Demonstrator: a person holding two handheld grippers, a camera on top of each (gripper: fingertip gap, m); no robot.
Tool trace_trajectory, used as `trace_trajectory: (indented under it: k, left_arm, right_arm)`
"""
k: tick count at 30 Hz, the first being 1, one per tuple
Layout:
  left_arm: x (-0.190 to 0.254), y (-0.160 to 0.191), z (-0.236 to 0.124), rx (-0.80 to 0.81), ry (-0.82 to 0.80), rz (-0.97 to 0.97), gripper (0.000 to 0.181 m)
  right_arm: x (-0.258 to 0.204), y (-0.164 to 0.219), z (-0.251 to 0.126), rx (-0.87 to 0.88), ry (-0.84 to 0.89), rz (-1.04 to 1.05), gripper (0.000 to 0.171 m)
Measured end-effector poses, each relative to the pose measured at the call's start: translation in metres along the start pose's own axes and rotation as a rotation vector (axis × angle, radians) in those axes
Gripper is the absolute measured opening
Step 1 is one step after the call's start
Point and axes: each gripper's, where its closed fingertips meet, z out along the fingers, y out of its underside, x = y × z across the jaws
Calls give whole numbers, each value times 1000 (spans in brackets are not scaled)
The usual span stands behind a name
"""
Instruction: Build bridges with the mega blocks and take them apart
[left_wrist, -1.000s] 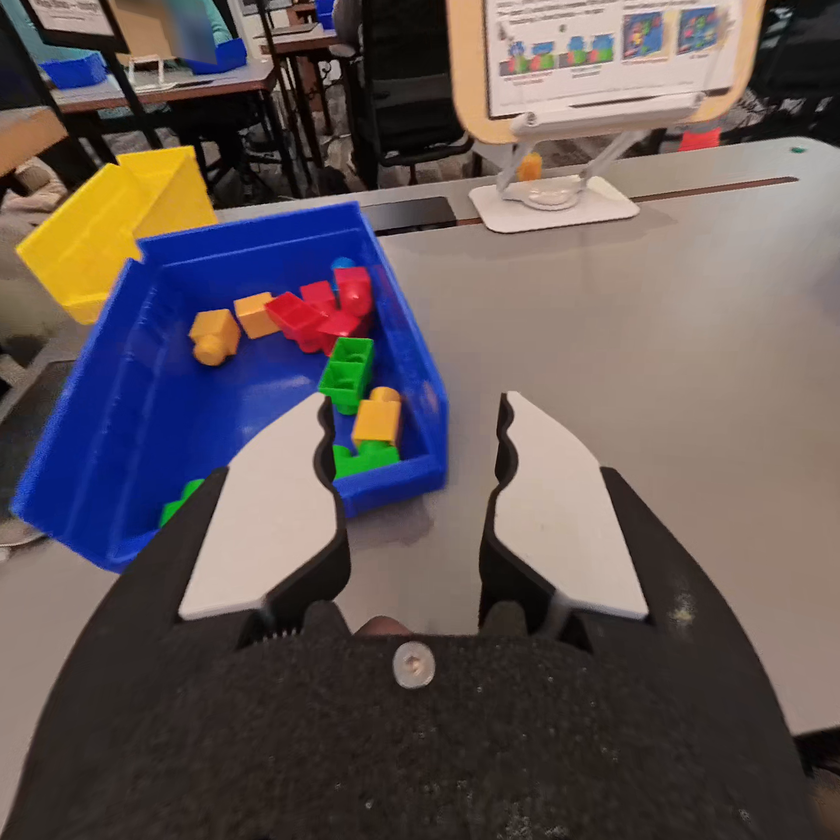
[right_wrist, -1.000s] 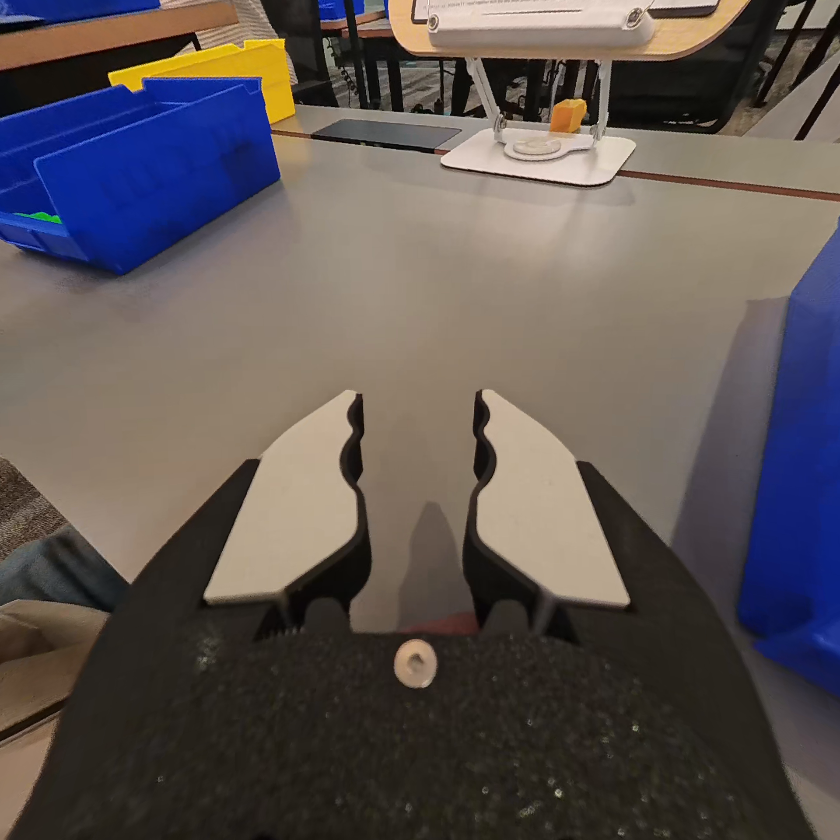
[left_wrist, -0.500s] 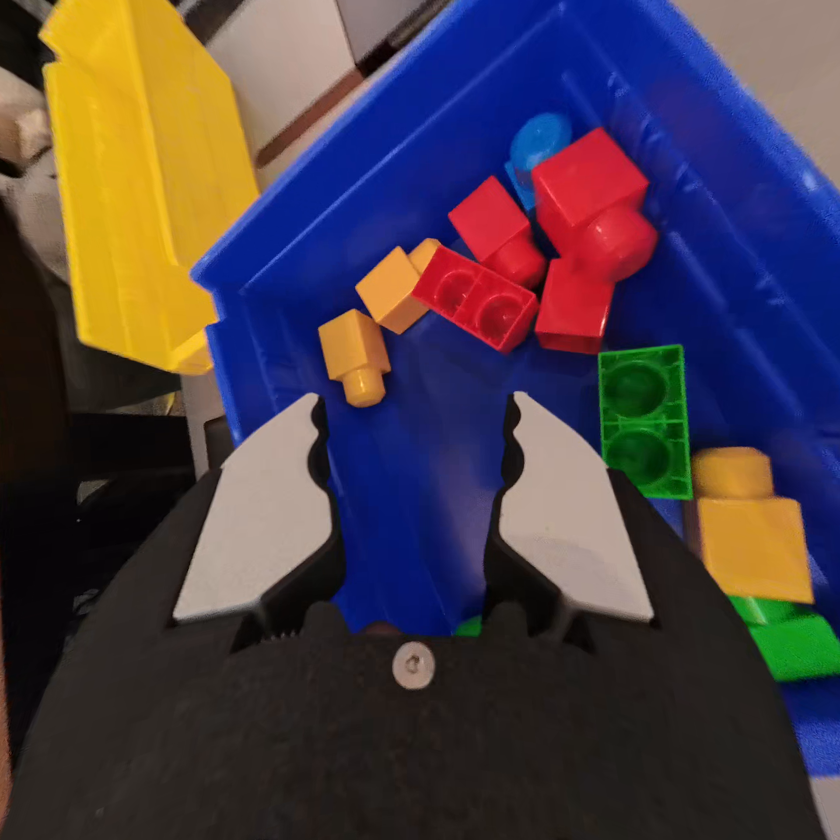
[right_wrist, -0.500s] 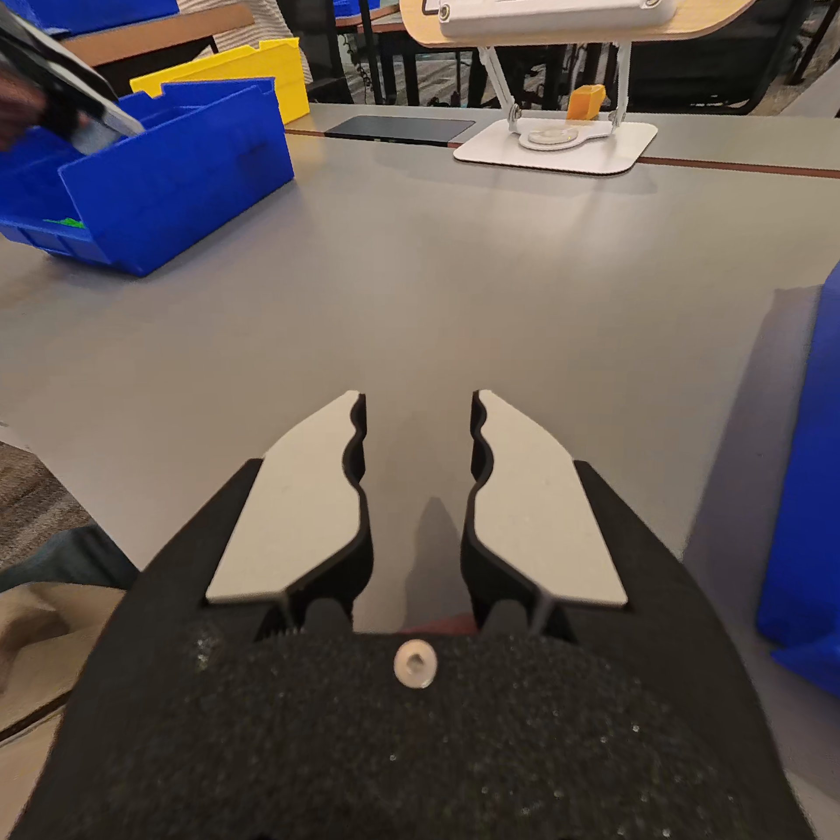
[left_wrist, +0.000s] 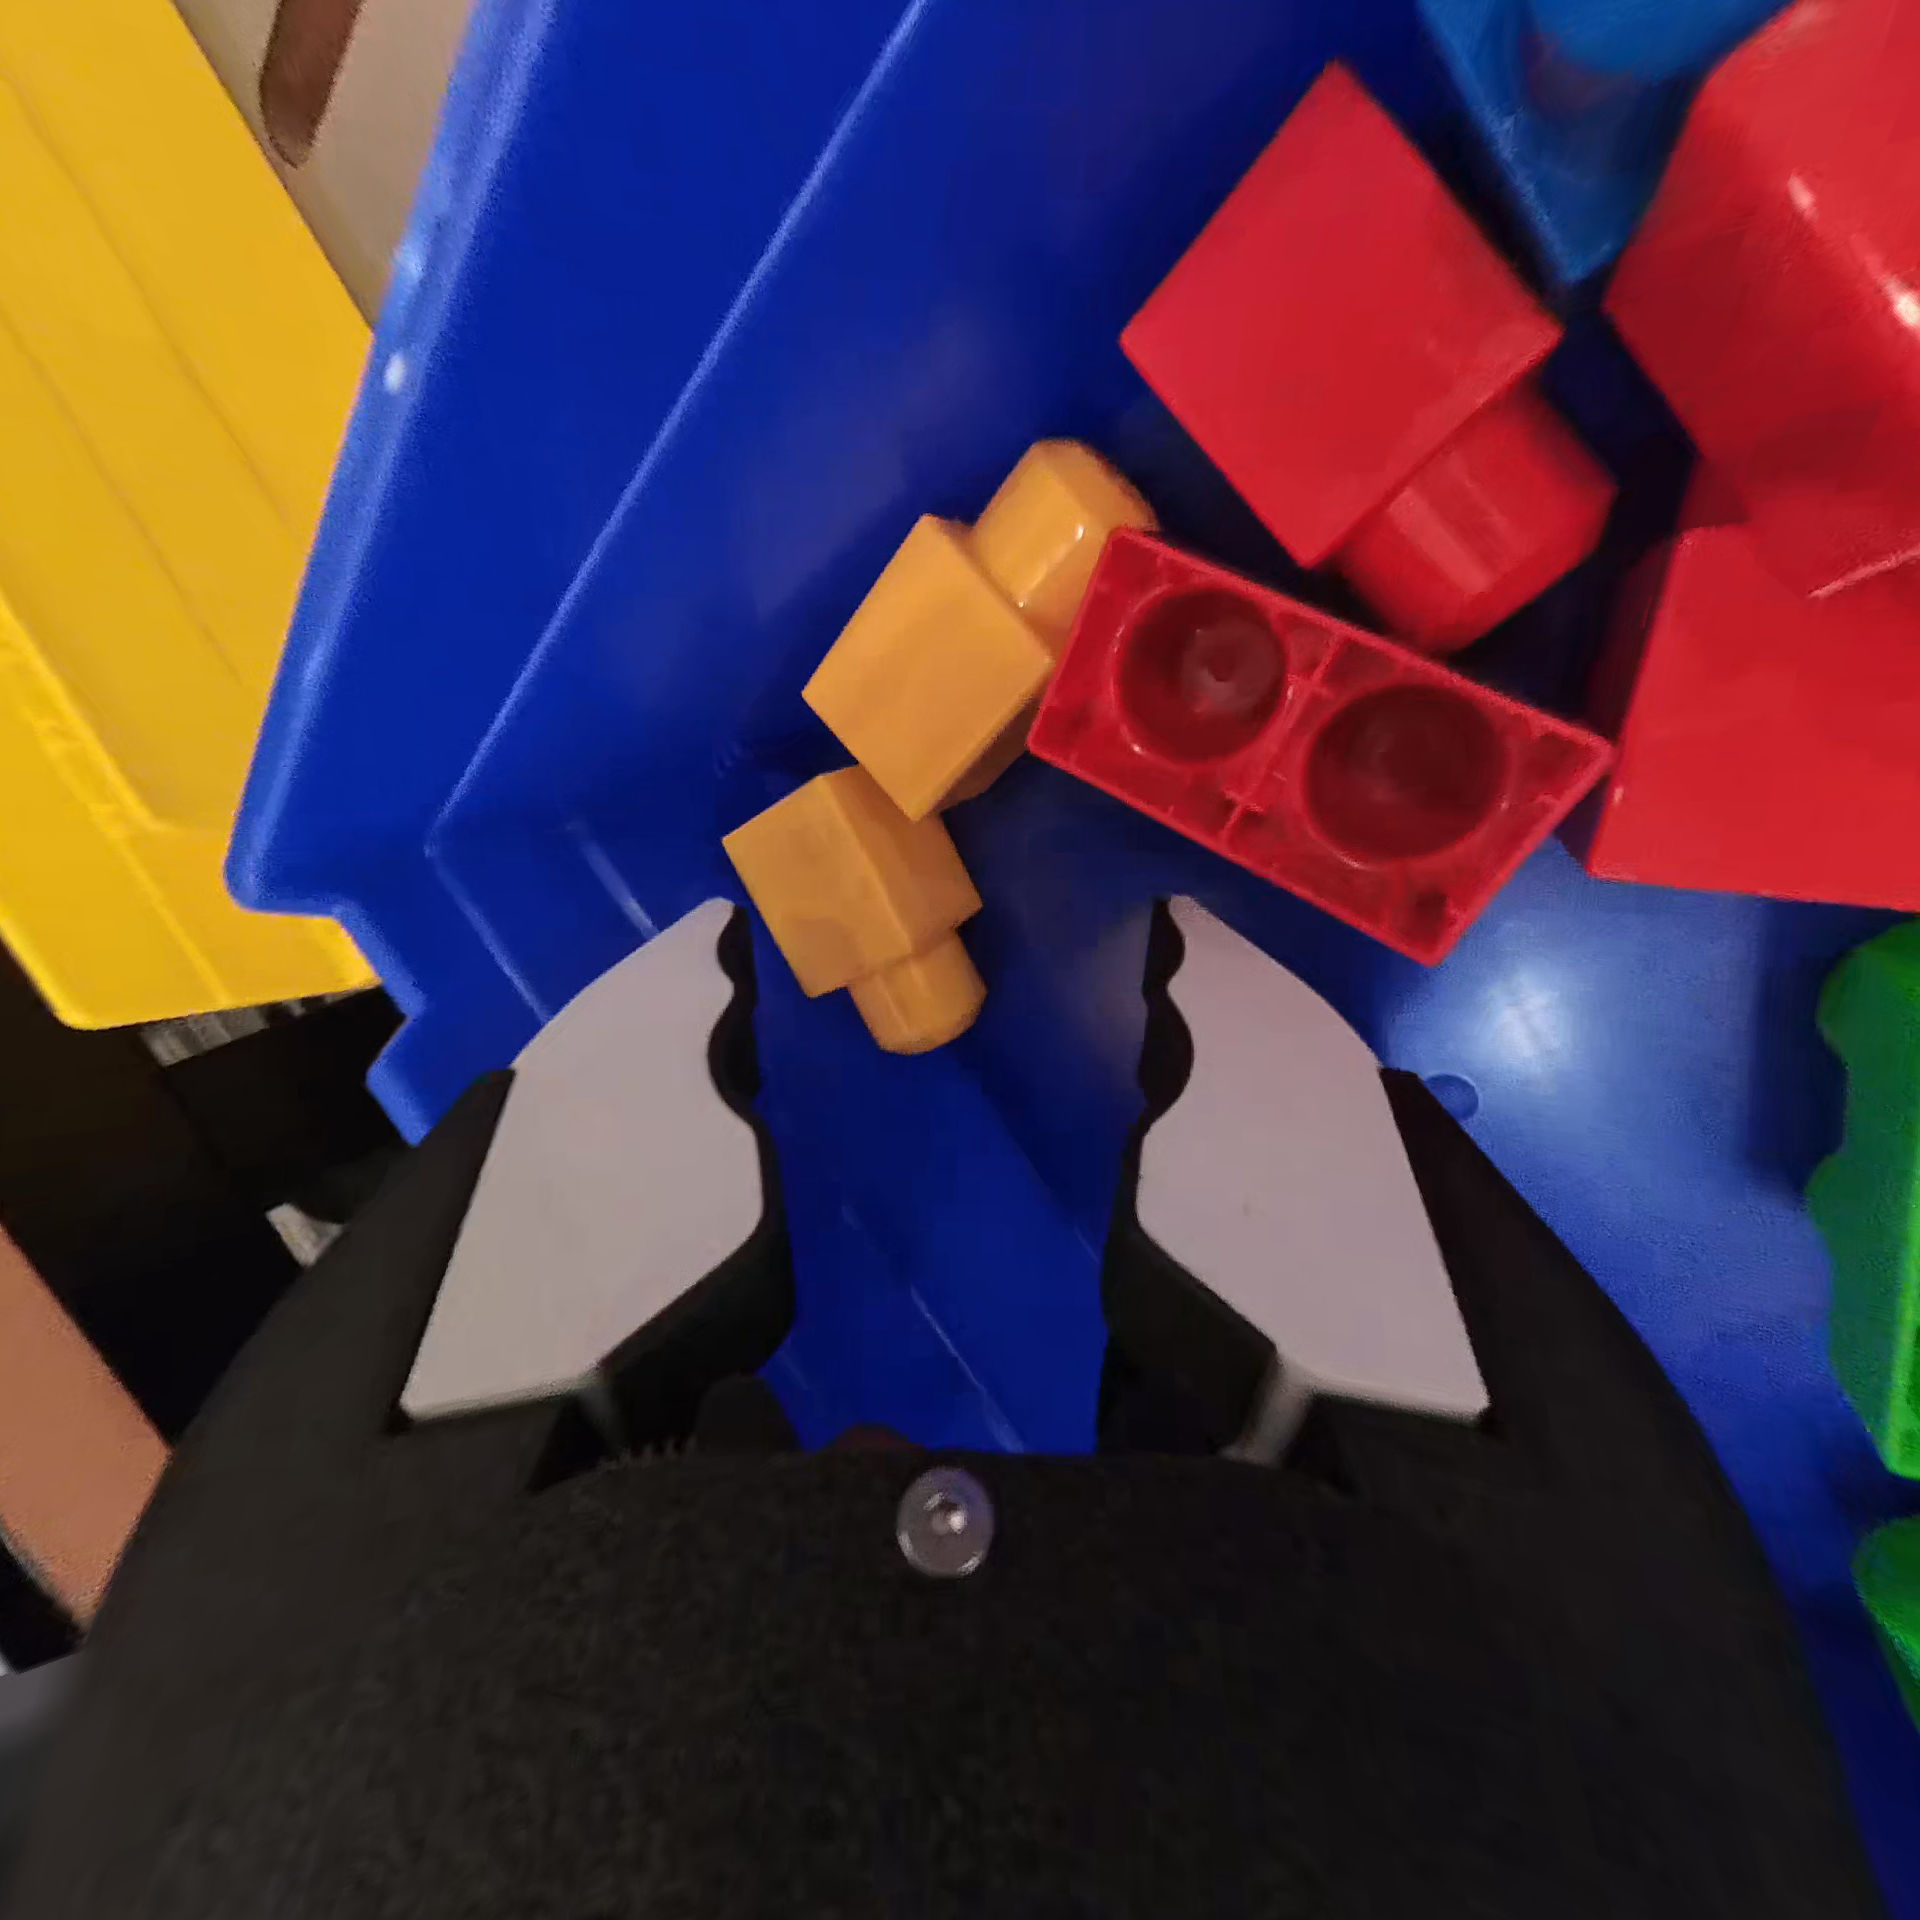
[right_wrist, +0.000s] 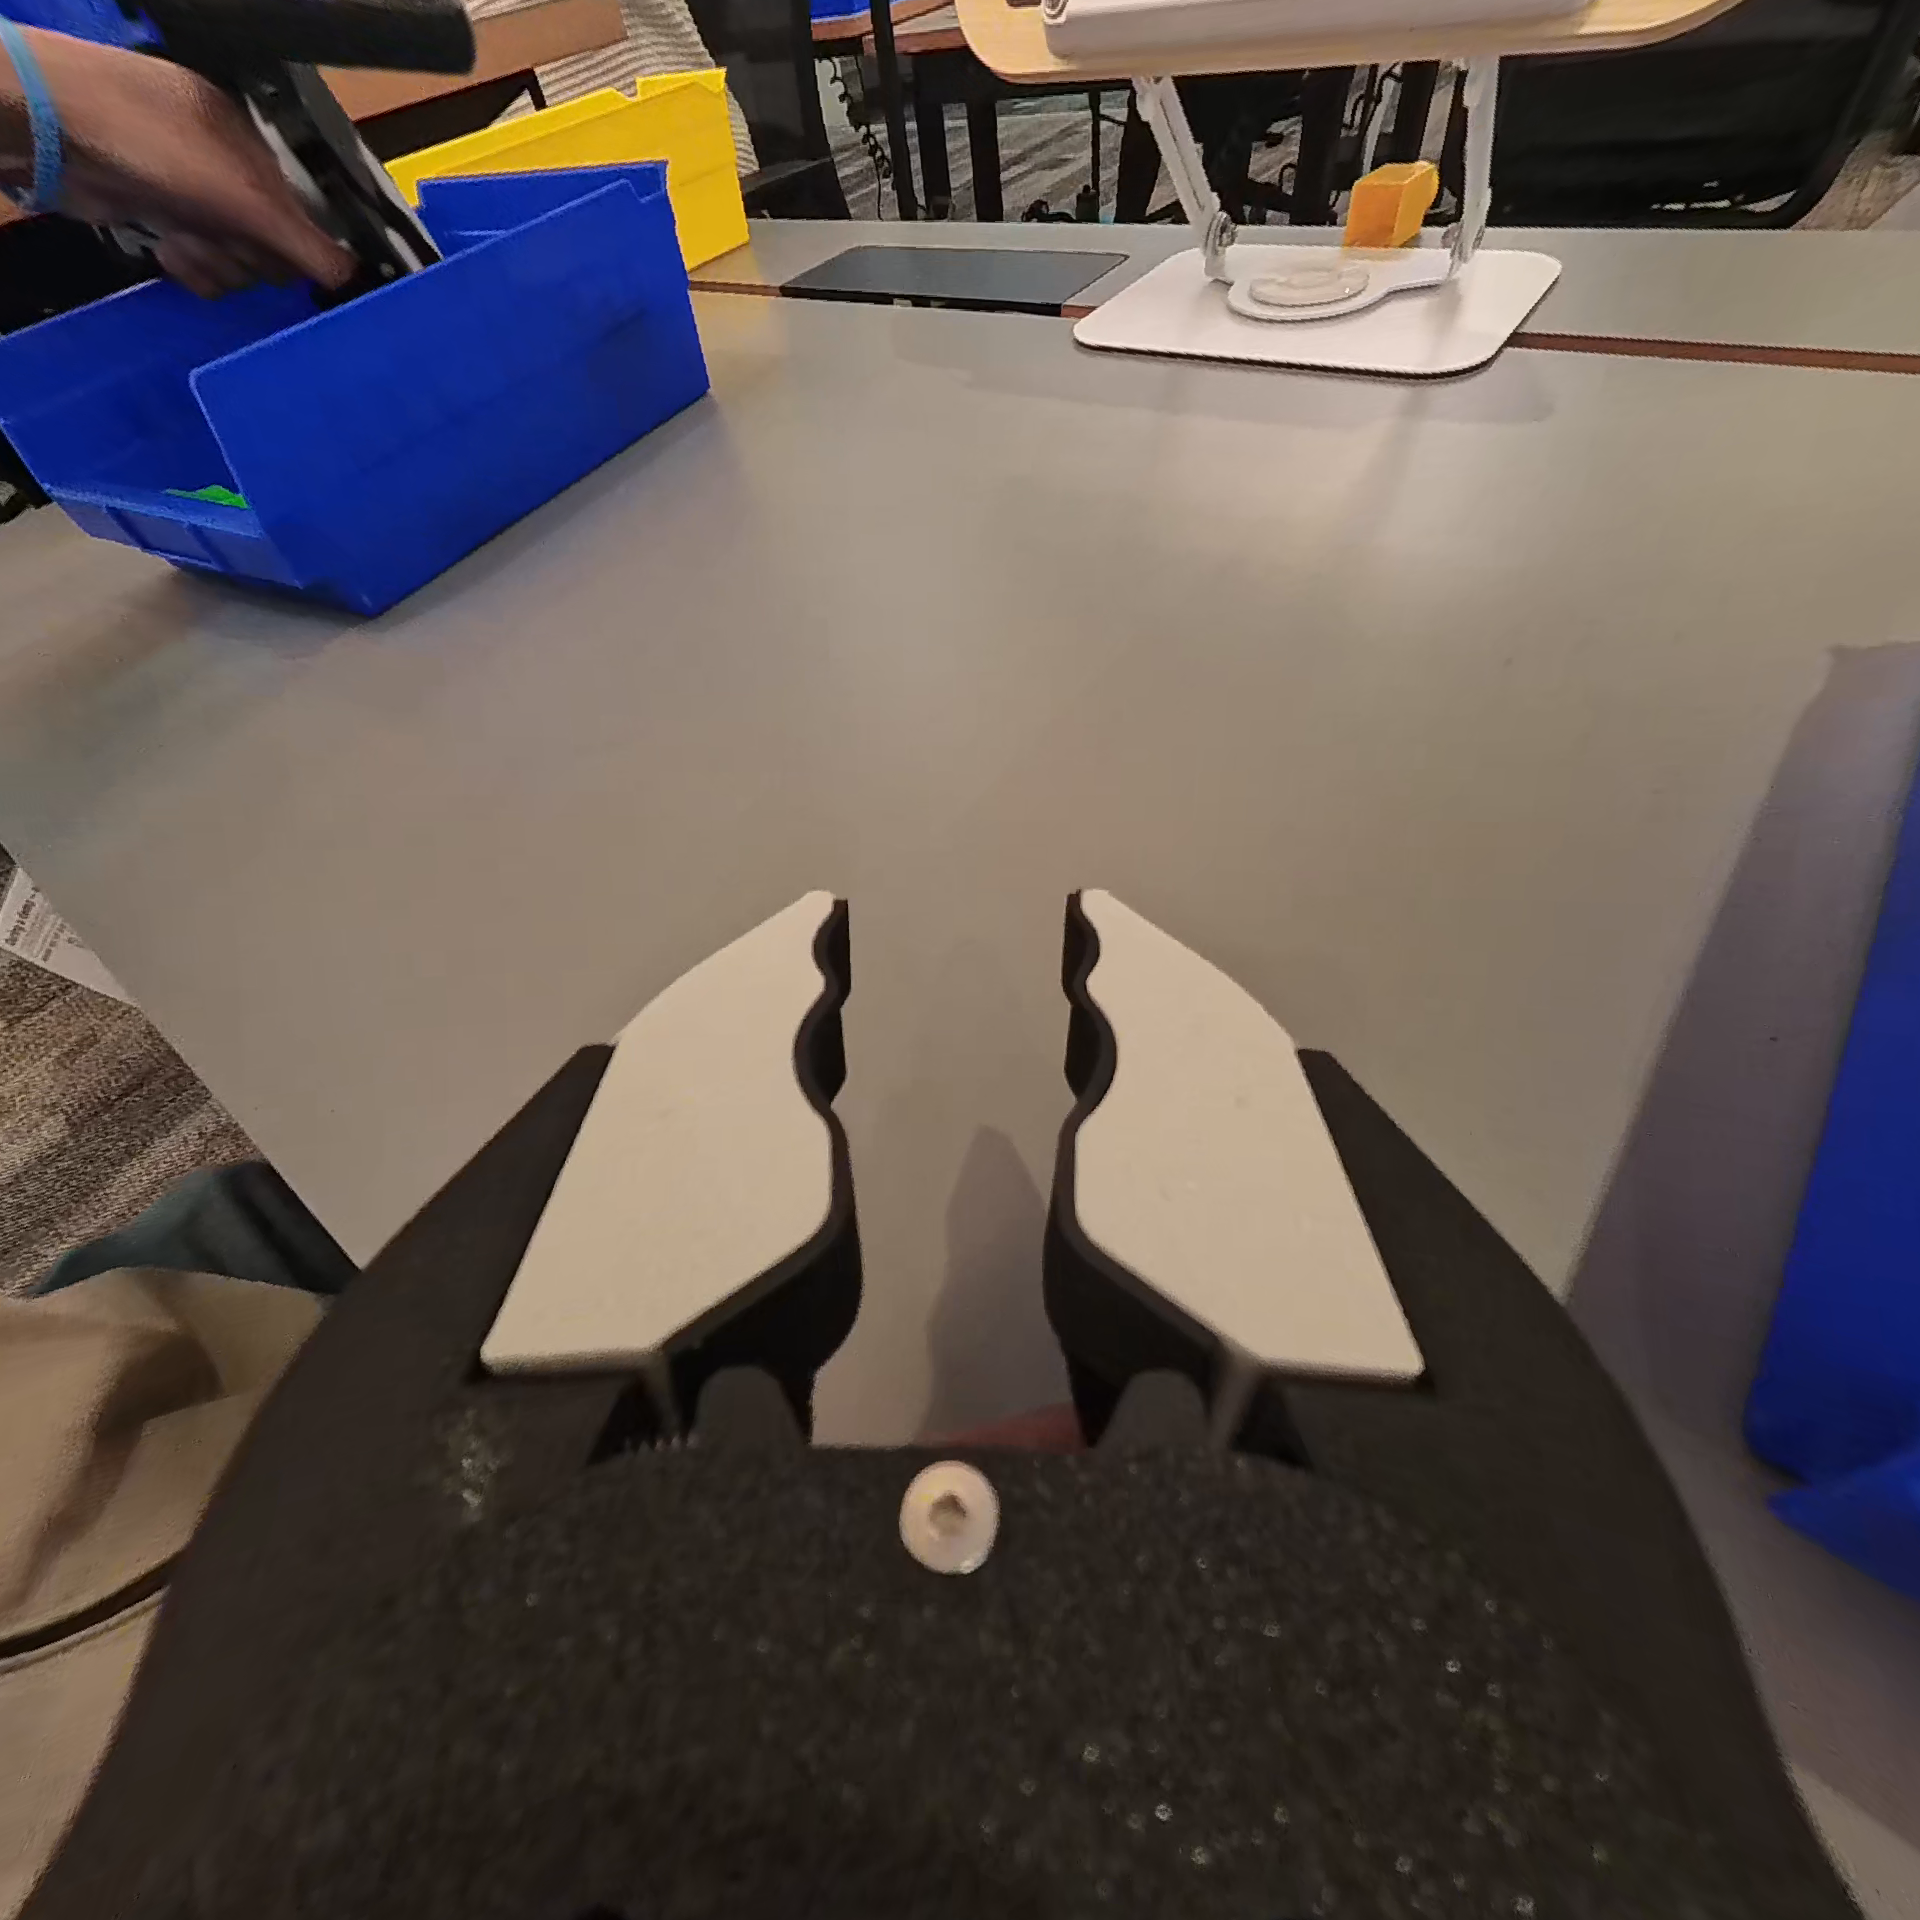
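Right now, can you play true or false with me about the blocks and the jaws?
1. The left gripper is holding an orange block. False: its jaws are open, with the small orange block lying just ahead of them, not gripped.
2. The red two-hole block shows its hollow underside. True.
3. The right gripper is inside the blue bin. False: it is over the bare grey table.
4. A yellow bin sits behind the blue bin. True.
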Motion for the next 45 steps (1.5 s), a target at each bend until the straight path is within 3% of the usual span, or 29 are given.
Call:
trace_trajectory:
  k: [7,11,16,22,30,36,45]
  left_arm:
    - [-8,1,16,-84,-3,40,70]
    - [-9,2,22,-111,-50,106,58]
    - [-8,4,20,-114,-31,95,60]
    - [-8,8,13,-68,-47,78,37]
    - [22,26,-4,-63,16,116,50]
    - [12,27,-11,-30,-32,63,52]
    - [16,31,6,-115,15,2,53]
  right_arm:
    - [-2,1,0,-12,-14,-16,37]
    - [-3,2,1,-21,-15,-36,36]
    - [-3,3,0,-21,-21,-36,36]
    - [-2,3,-1,-23,-19,-41,35]
    - [-3,4,-1,-28,-16,-50,34]
    - [-4,5,-1,-32,-17,-55,34]
    - [-5,5,-2,-37,-25,-56,33]
